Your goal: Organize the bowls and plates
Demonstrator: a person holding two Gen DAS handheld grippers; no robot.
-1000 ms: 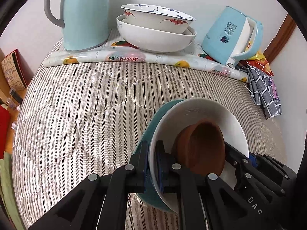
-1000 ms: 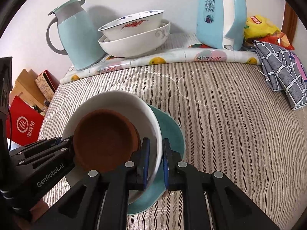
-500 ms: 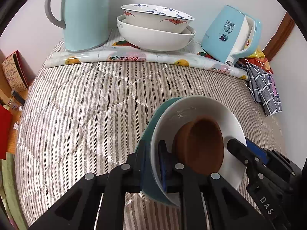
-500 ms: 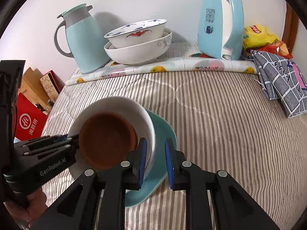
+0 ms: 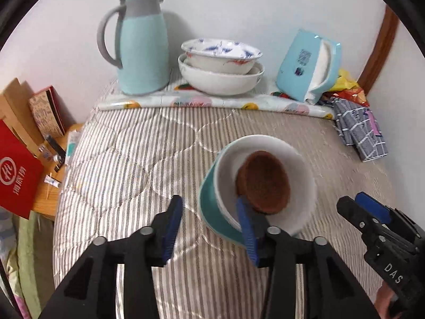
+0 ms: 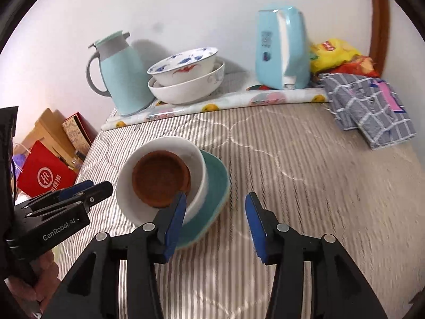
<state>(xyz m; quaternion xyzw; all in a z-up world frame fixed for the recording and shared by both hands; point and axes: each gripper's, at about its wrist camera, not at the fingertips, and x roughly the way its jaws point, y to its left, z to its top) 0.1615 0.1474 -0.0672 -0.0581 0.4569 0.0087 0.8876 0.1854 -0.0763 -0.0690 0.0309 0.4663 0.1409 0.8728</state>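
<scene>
We hold both tools angled steeply down over the striped quilt [image 5: 127,164]. Our left gripper [image 5: 209,228] has its jaws opening, about half spread, with nothing pressed between the blue pads; its right finger overlaps the near rim of the stack in the left wrist view, but we cannot tell whether it touches. Our right gripper [image 6: 215,218] is likewise opening, half wide and holding nothing, its left finger lying over the stack's near edge in the right wrist view. Each tool shows in the other's camera, flanking the stack, with part of a hand [image 6: 34,287] gripping the left one's handle.

Between the two tools the stack sits on the quilt: a brown bowl [image 6: 160,179] nested in a white bowl [image 6: 196,159], on a teal plate [image 6: 217,183].

Farther back, on a fruit-print mat [image 6: 233,101] by the wall, two patterned bowls [image 6: 183,79] are nested between a teal jug [image 6: 122,74] and a blue kettle [image 6: 281,47]. A checked cloth [image 6: 372,106] lies at the right.
</scene>
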